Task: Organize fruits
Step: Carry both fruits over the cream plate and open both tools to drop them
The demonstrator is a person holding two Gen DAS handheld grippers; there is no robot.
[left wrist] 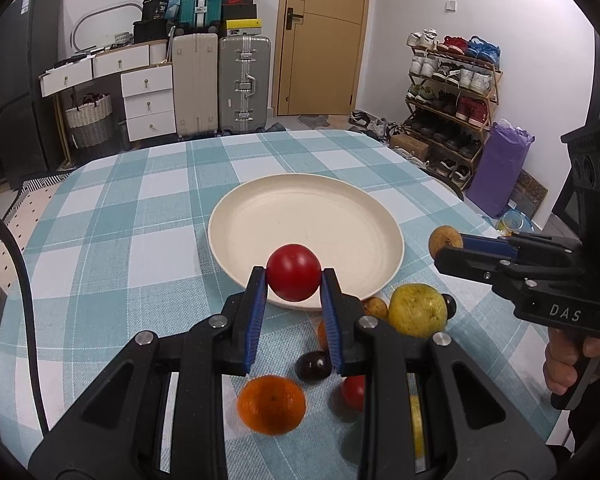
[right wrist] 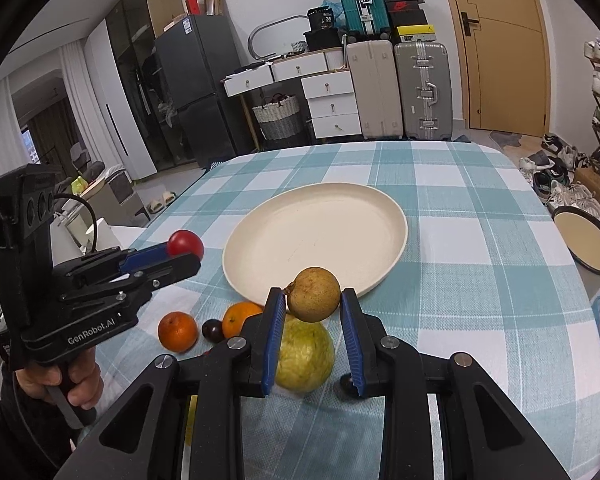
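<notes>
Tomato [left wrist: 294, 278], round, glossy, deep red

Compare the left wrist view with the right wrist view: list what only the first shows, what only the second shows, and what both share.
Only the left wrist view: a purple bag by the shoe rack and a small red fruit on the cloth. Only the right wrist view: a dark fridge and a black-rimmed bowl. Both: the cream plate, the left gripper holding a red fruit, the right gripper holding a brown fruit, and the yellow-green fruit.
</notes>
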